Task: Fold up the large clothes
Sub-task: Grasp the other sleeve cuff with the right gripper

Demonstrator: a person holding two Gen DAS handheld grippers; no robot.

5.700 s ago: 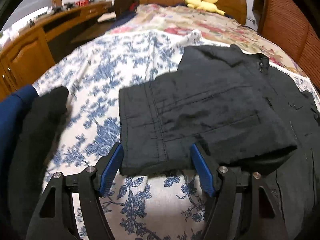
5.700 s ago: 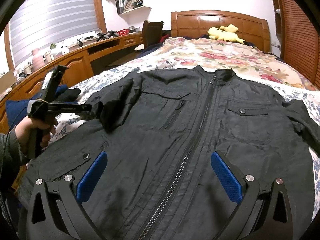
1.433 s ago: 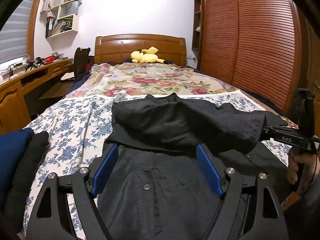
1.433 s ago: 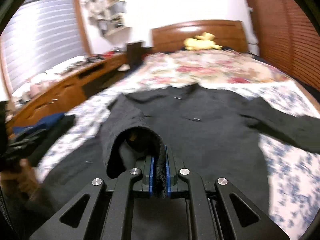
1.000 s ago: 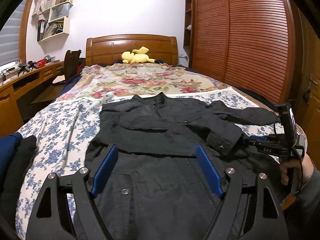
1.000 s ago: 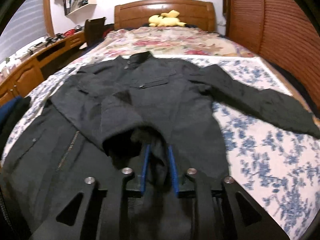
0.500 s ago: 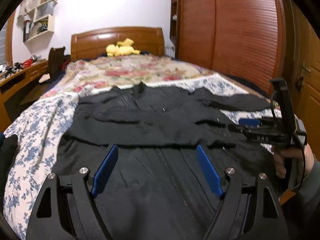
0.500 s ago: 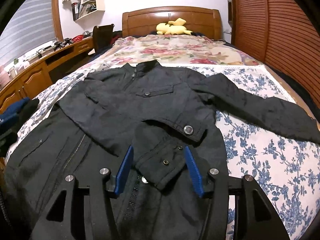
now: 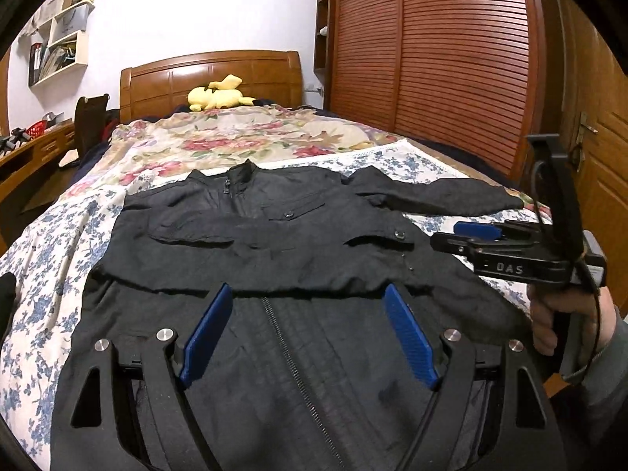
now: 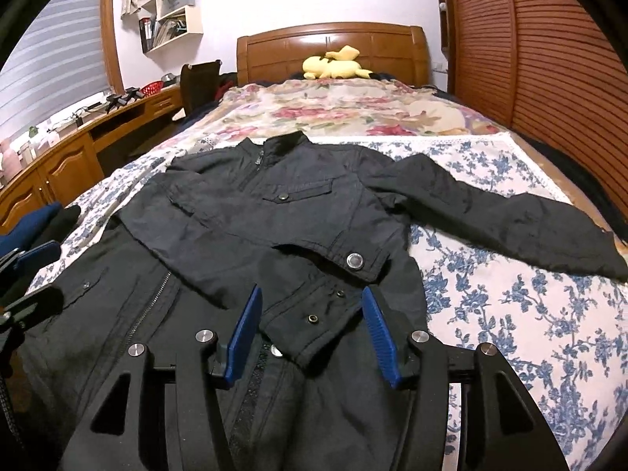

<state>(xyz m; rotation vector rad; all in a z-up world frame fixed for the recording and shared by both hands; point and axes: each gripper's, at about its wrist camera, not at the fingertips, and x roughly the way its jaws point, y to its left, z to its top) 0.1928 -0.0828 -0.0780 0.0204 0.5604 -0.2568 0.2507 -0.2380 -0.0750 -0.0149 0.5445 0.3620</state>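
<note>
A black zip-front jacket (image 9: 274, 353) (image 10: 298, 200) lies face up on the flower-print bed. Its sleeve (image 9: 235, 263) is folded across the chest, and the snap-button cuff (image 10: 314, 314) rests flat between the blue pads of my right gripper (image 10: 312, 292), which stands open and does not press it. The other sleeve (image 10: 490, 216) stretches out to the right on the sheet. My left gripper (image 9: 308, 290) hangs open over the zipper at the jacket's lower front, with nothing in it. In the left wrist view the right gripper (image 9: 451, 235) shows at the right, held by a hand (image 9: 549, 314).
Folded dark blue and black clothes (image 10: 35, 223) sit at the bed's left edge. A yellow plush toy (image 10: 333, 64) lies by the wooden headboard. A wooden desk (image 10: 78, 145) runs along the left, and slatted wardrobe doors (image 9: 431, 78) stand on the right.
My right gripper carried the sleeve across the chest, laid it down and opened off the cuff. My left gripper drifted to the right over the jacket, still open.
</note>
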